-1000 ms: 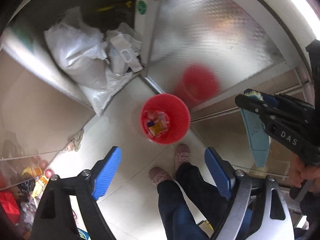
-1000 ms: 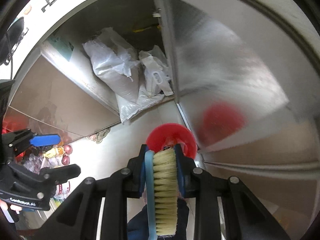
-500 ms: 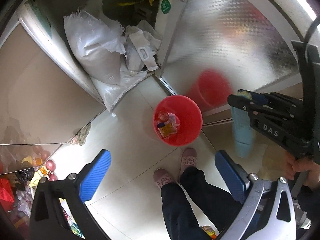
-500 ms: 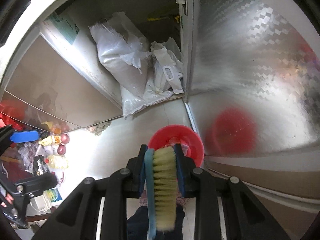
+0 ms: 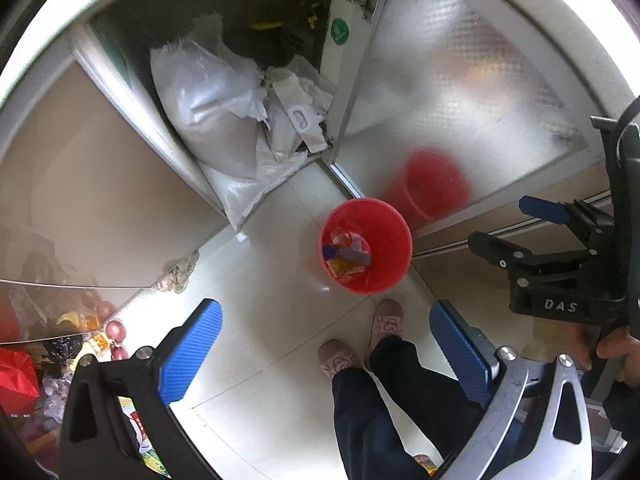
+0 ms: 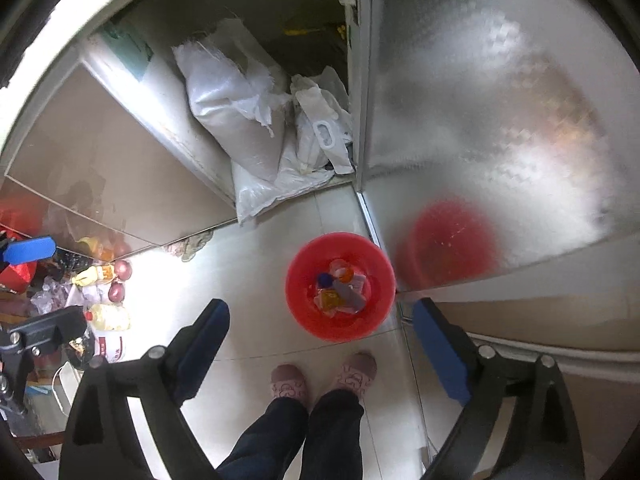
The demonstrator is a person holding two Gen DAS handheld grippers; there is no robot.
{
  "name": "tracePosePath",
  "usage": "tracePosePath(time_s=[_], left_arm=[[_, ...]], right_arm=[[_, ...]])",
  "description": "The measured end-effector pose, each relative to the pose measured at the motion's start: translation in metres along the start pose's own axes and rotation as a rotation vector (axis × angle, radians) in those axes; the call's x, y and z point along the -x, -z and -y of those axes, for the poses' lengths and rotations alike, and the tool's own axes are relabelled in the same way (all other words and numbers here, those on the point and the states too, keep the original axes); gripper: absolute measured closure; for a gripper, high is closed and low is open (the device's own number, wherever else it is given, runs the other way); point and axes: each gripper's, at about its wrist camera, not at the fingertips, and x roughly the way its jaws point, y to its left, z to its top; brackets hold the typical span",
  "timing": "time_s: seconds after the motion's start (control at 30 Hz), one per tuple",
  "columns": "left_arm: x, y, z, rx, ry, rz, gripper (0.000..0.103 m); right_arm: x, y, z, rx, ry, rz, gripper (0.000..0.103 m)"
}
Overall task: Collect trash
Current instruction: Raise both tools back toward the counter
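- Both tongs aimed steeply down at a pale tiled floor (image 6: 248,280).
- Right tongs (image 6: 320,344) spread wide, jaws just opened, nothing between the blue pads (image 6: 438,354); same tongs seen from the left wrist view at the right edge (image 5: 516,224), gripped by a hand (image 5: 612,354).
- Left tongs (image 5: 326,350) spread fully, jaws just opened, nothing held.
- Red bucket (image 6: 340,286) standing on the floor just in front of pink slippers (image 6: 326,374), beside the bottom edge of an open cabinet door (image 6: 500,120) on the right.
- Trash (image 6: 340,286) lying in the bucket bottom: crumpled wrappers in orange and yellow, a blue cap, a greyish piece; exact items too small to tell.
- Blurred red reflection of the bucket on the shiny door.
- White sacks (image 6: 236,112) and plastic bags stuffed in the open cabinet, far side.
- Clutter of bottles and packets (image 6: 100,292) on the floor at the left.
- Dark trouser legs (image 6: 304,436) at the near edge.
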Motion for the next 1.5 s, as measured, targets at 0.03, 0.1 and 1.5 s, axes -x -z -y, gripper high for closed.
tracePosePath(time_s=[0.03, 0.1, 1.5], left_arm=[[0.009, 0.002, 0.000, 0.002, -0.004, 0.009, 0.000], [0.028, 0.005, 0.000, 0.010, -0.006, 0.029, 0.000], [0.336, -0.143, 0.105, -0.246, 0.059, 0.478, 0.000]], right_arm=[[0.007, 0.000, -0.002, 0.004, -0.004, 0.004, 0.010], [0.028, 0.000, -0.008, 0.007, -0.009, 0.021, 0.008], [0.361, -0.073, 0.022, -0.138, 0.135, 0.548, 0.007]])
